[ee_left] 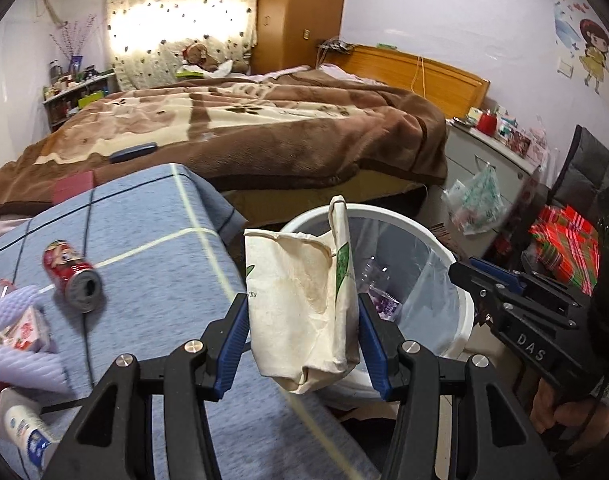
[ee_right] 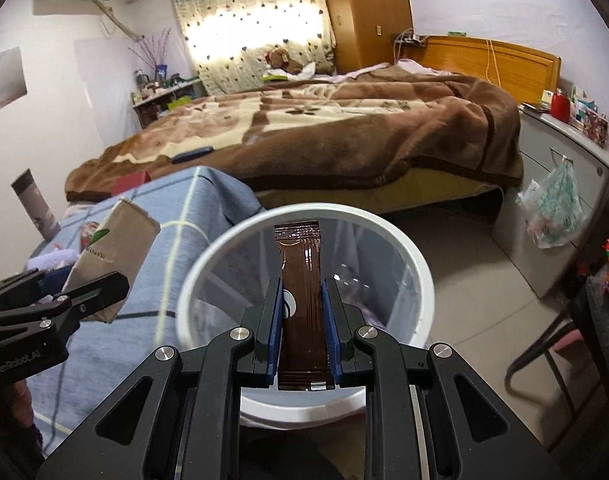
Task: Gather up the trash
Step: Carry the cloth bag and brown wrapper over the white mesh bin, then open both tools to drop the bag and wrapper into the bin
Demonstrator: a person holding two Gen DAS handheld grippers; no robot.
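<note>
2 grippers each carry 1 piece of trash. The left gripper [ee_left: 304,332] has its blue-padded fingers [ee_left: 235,340] pinching a crumpled cream paper carton with green print [ee_left: 304,300], long axis upright, open torn top pointing up, beside the round white plastic bin with clear liner [ee_left: 460,320]. The right gripper [ee_right: 303,312] pinches a glossy brown stick sachet [ee_right: 302,280], upright, directly above the bin's mouth. A red drink can [ee_left: 72,276] lies on its side on the blue checked cloth-covered desk [ee_left: 152,216].

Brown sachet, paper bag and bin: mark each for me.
brown sachet [ee_right: 302,276], right wrist view, middle of the packet.
paper bag [ee_left: 304,300], left wrist view, its stained front face.
bin [ee_right: 418,280], right wrist view, right side of the white rim.
</note>
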